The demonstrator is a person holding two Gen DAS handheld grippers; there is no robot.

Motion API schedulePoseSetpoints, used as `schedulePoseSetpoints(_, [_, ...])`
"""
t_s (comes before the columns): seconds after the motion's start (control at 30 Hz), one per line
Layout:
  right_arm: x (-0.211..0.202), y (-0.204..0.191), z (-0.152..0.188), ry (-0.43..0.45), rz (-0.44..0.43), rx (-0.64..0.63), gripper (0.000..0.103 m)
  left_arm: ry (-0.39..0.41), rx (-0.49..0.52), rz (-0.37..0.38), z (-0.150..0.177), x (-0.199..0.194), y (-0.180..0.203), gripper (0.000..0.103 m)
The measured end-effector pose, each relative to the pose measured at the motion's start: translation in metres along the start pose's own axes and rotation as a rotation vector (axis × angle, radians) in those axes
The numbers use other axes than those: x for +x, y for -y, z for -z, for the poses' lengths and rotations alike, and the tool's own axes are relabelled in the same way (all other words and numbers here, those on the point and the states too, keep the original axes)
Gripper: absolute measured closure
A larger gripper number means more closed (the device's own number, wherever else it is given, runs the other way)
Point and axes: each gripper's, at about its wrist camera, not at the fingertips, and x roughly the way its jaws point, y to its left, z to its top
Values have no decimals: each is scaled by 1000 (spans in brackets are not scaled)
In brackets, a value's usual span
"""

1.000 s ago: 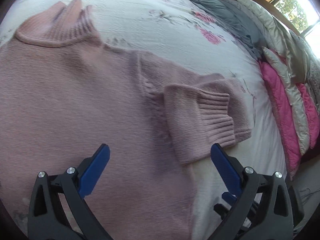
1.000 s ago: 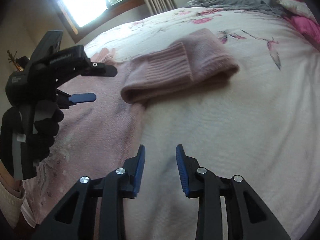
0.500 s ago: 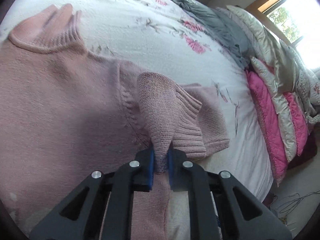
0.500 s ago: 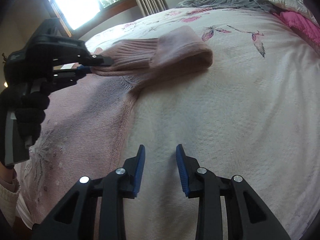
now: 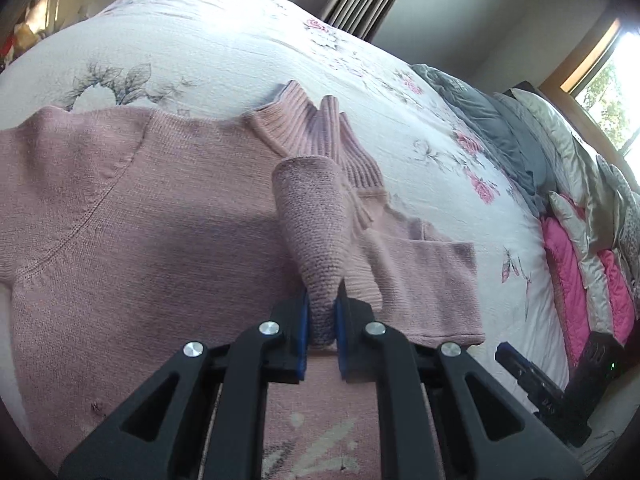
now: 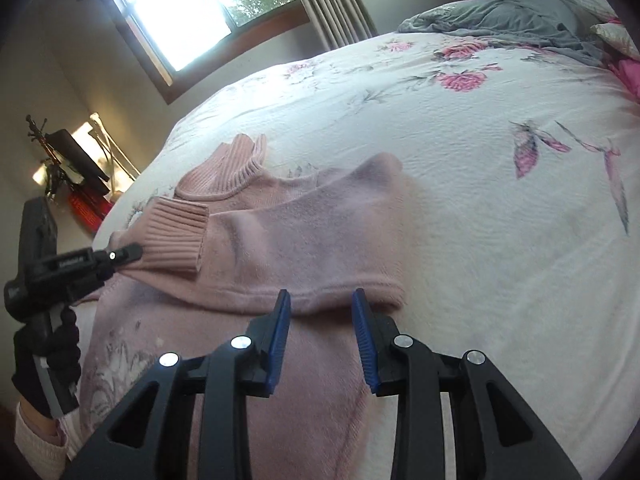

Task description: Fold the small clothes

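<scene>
A floral bedspread (image 6: 460,152), grey blanket (image 6: 512,20), pink pillows (image 5: 568,264) and a window (image 6: 192,4).

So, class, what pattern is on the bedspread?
Pink flowers on white bedspread, clearest in the right wrist view.

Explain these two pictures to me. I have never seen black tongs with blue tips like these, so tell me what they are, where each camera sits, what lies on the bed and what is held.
They are hand-held grippers, one per hand; each carries a camera that looks along its fingers. The left camera shows the left gripper shut on the cuffed sleeve of a pink sweater spread on a floral bedspread. The right camera shows the right gripper open at the sleeve's folded edge, gripping nothing. There, at left, a gloved hand holds the left gripper.
</scene>
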Motion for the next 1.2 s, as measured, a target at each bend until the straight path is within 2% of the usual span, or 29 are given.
schedulePoseSetpoints(0.13, [49,-1,-8,-90,26,41,70,-42,-2,-24,2,16,-19,93])
schedulePoseSetpoints(0.23, [73,5,1,-136,67,59,75,-52,6,-64,8,21,-36,85])
schedulePoseSetpoints(0.3, [75,7,4,-126,62,55,75,-20,29,-122,9,11,-41,78])
schedulePoseSetpoints(0.4, [69,7,4,-125,49,65,75,77,129,-221,10,-14,-31,78])
schedulePoseSetpoints(0.5, [53,0,5,-90,28,80,72,134,263,-221,12,-28,2,72])
schedulePoseSetpoints(0.53, [48,-3,6,-84,19,76,72,130,302,-210,15,-27,15,69])
schedulePoseSetpoints(0.6, [50,-9,8,-93,28,61,71,94,385,-198,21,-15,40,55])
schedulePoseSetpoints(0.63, [52,-11,8,-101,39,49,71,68,420,-214,25,-4,51,53])
schedulePoseSetpoints(0.73, [60,-6,8,-125,68,53,71,-4,488,-275,35,33,66,51])
schedulePoseSetpoints(0.83, [65,4,11,-135,34,87,71,-37,504,-395,38,64,60,51])
schedulePoseSetpoints(0.87, [65,6,12,-133,25,91,71,-30,506,-412,37,67,58,57])
schedulePoseSetpoints(0.9, [65,7,13,-131,21,91,71,-16,501,-428,36,68,55,71])
schedulePoseSetpoints(0.93, [65,8,14,-130,18,89,71,-5,491,-438,34,65,53,78])
schedulePoseSetpoints(0.97, [65,9,14,-129,15,89,71,-1,469,-417,32,61,50,88])
schedulePoseSetpoints(1.0, [65,9,14,-129,12,90,71,-3,431,-372,28,55,44,93])
schedulePoseSetpoints(1.07, [65,9,14,-129,9,91,71,12,356,-320,22,39,34,97])
schedulePoseSetpoints(1.2, [65,7,14,-131,16,73,71,132,246,-270,12,-9,9,98])
